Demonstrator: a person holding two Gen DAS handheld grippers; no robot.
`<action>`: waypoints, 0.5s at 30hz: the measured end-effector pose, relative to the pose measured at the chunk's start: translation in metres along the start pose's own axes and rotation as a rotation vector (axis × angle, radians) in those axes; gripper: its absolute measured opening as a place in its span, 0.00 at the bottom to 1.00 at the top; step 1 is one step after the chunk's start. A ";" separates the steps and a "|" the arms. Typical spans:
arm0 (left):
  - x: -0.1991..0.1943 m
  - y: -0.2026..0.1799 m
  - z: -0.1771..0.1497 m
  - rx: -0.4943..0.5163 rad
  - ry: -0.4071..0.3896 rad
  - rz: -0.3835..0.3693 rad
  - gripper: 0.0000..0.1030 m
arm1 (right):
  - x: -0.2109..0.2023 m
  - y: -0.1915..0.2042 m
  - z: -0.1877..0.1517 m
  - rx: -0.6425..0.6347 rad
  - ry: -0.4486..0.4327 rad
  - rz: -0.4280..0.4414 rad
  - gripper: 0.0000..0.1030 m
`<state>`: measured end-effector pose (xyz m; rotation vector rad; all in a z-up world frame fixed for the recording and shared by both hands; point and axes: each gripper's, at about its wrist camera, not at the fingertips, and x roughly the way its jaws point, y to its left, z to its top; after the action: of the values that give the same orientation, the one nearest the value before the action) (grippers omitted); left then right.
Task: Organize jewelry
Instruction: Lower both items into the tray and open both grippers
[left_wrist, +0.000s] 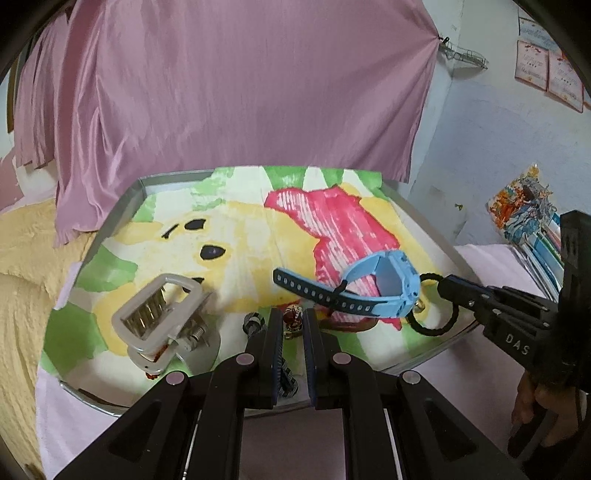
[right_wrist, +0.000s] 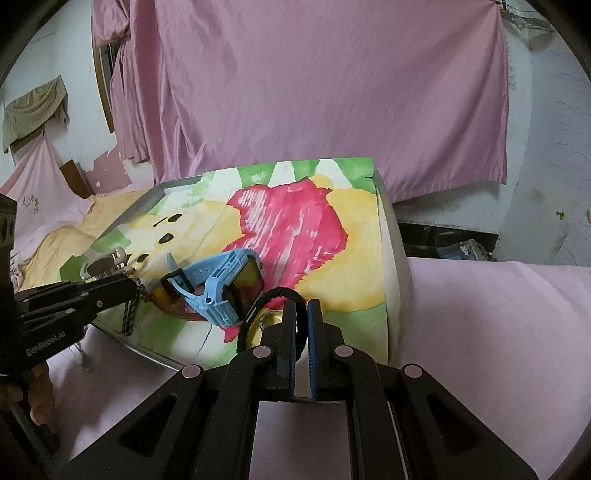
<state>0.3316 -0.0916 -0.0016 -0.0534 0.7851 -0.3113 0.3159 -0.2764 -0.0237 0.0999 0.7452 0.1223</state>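
Note:
A tray (left_wrist: 110, 218) lined with a bear-print cloth holds the jewelry. A light blue watch (left_wrist: 388, 288) lies on the red patch; it also shows in the right wrist view (right_wrist: 225, 291). My right gripper (right_wrist: 302, 306) is shut on a black braided cord bracelet (right_wrist: 255, 310), seen in the left wrist view (left_wrist: 436, 306) beside the watch. My left gripper (left_wrist: 292, 314) is nearly shut around a dark beaded bracelet (left_wrist: 286, 380), with a small red-and-white bead (left_wrist: 293, 315) between its tips. In the right wrist view the beaded bracelet (right_wrist: 131, 306) hangs from the left gripper (right_wrist: 135, 286).
A silver-white hair clip (left_wrist: 162, 314) lies at the tray's left. Pink curtain hangs behind. Pink cloth (right_wrist: 498, 332) covers the surface around the tray. A yellow blanket (left_wrist: 22, 277) lies at left, and books (left_wrist: 532, 221) stand at right. A gold round item (right_wrist: 266, 325) sits under the cord bracelet.

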 end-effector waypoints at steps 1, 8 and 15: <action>0.002 0.000 -0.001 0.002 0.007 0.000 0.10 | 0.000 0.001 0.000 -0.001 0.001 0.000 0.05; 0.006 -0.004 -0.002 0.022 0.023 0.001 0.10 | 0.007 0.000 0.000 0.010 0.033 0.004 0.07; 0.003 -0.009 -0.002 0.043 0.019 0.001 0.10 | 0.004 -0.002 -0.001 0.023 0.026 0.004 0.32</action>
<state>0.3297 -0.1011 -0.0033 -0.0097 0.7972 -0.3283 0.3183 -0.2779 -0.0280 0.1224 0.7721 0.1193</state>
